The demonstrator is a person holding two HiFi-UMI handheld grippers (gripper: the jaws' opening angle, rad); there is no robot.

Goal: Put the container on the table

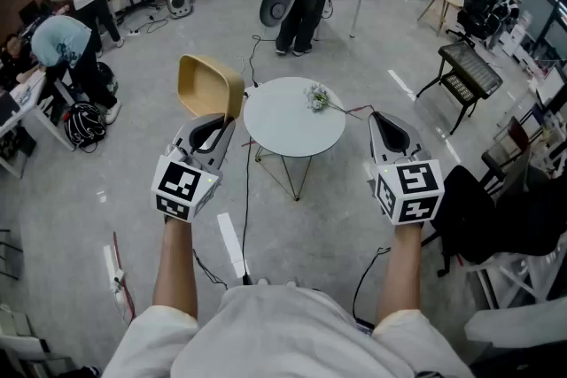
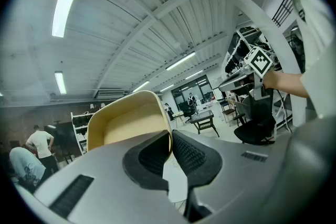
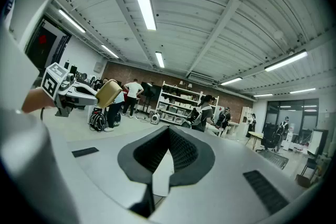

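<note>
— Ahead of you, mid-floor: round table [image 1: 292, 124] with a pale top and thin wire legs. It sits between your two grippers in the head view. Its top is bare over most of its area.

— Container position?

— The tan, open-topped container [image 1: 210, 87] is in the air, just left of the table's rim and not yet over the top. It is tipped, so its mouth faces back towards you, and the left gripper view looks into the hollow.

— Grip?

— Your left gripper [image 1: 232, 118] is clamped on one side wall. One jaw is inside the container and the other outside, with the wall's edge running between the pads [image 2: 191, 152]. Judgement: pinching a single wall explains the tilt, because the weight hangs off to one side. Level it before you set it down.

— Other hand?

— Your right gripper [image 1: 376, 115] has its jaws pressed together with nothing between them. It is held at the table's right side. Judgement: it is a spare hand, kept clear so the top stays open, and it is free to steady the container.

— Hazards?

— A small flower sprig [image 1: 317, 96] lies near the far rim. Judgement: aim for the bare centre or the near half so the base doesn't land on it.
</note>
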